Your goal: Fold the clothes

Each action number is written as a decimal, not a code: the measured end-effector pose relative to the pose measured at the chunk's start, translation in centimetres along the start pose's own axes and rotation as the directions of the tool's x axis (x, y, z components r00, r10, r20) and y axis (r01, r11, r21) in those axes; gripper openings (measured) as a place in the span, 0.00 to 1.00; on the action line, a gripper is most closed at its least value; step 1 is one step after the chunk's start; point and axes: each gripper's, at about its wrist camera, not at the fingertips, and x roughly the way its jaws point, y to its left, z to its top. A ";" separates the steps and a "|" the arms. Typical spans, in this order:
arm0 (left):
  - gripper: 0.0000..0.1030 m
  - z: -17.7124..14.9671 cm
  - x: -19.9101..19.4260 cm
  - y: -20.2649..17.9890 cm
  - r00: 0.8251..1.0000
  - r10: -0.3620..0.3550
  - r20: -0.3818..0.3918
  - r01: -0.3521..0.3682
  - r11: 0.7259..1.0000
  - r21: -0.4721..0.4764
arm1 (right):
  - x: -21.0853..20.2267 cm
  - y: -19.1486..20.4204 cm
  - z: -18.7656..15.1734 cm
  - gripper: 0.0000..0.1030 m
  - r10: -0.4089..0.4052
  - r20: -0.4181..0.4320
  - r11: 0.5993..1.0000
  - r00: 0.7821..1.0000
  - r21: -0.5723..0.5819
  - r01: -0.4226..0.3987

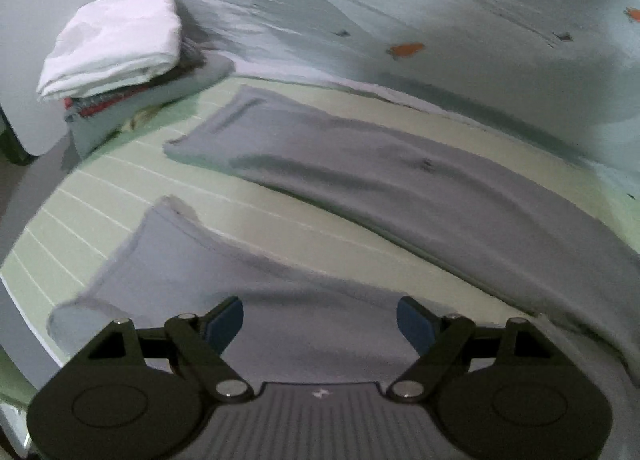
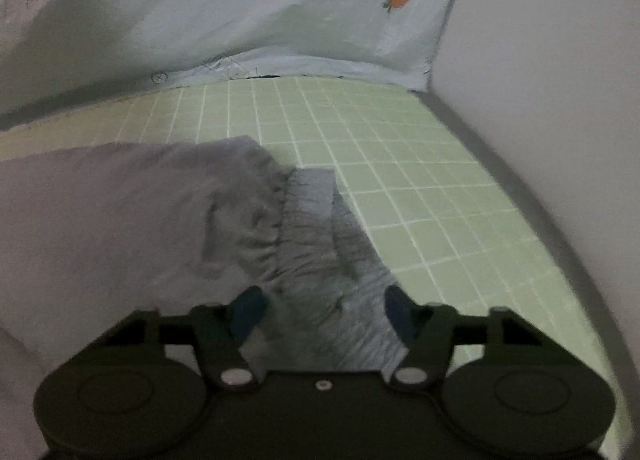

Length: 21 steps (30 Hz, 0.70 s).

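Grey trousers lie spread on a green checked sheet [image 1: 100, 188]. In the left wrist view one leg [image 1: 360, 180] stretches across the middle. The other leg [image 1: 192, 252] runs from its cuff down under my left gripper [image 1: 320, 320], which hovers over it, open, with nothing pinched. In the right wrist view the gathered elastic waistband [image 2: 308, 220] runs toward my right gripper [image 2: 324, 312]. Its blue pads [image 2: 248, 312] stand apart on either side of the waistband's near end. I see no firm press on the cloth.
A stack of folded clothes with a white piece on top [image 1: 116, 44] sits at the far left. A pale blue quilt with carrot prints [image 1: 400, 0] is bunched along the far side. A pale wall [image 2: 540, 60] borders the sheet [image 2: 420, 200] on the right.
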 end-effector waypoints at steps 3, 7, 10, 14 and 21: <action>0.82 -0.4 -0.7 -2.4 1.000 0.025 -0.018 -0.024 0.999 0.039 | 2.0 -0.5 0.5 0.42 0.098 -0.028 0.995 0.995 -0.007 -0.098; 0.82 -0.2 -2.1 -3.7 0.998 0.058 -0.005 -0.058 0.997 0.051 | 2.5 -0.5 1.1 0.13 0.165 0.001 0.985 0.986 -0.044 -0.165; 0.82 0.1 -2.5 -4.0 0.996 0.089 0.005 -0.089 0.995 0.045 | -0.2 -0.7 1.8 0.10 0.117 0.116 0.992 0.986 -0.062 -0.110; 0.82 0.4 -2.2 -4.2 0.995 0.104 -0.008 -0.104 0.994 0.019 | -1.7 -1.2 3.3 0.09 0.051 0.213 0.998 0.976 -0.050 -0.041; 0.82 -0.6 -2.4 -3.4 0.992 0.127 -0.022 -0.127 0.991 0.035 | 2.2 1.0 1.7 0.61 -0.148 0.088 0.982 0.985 -0.106 0.157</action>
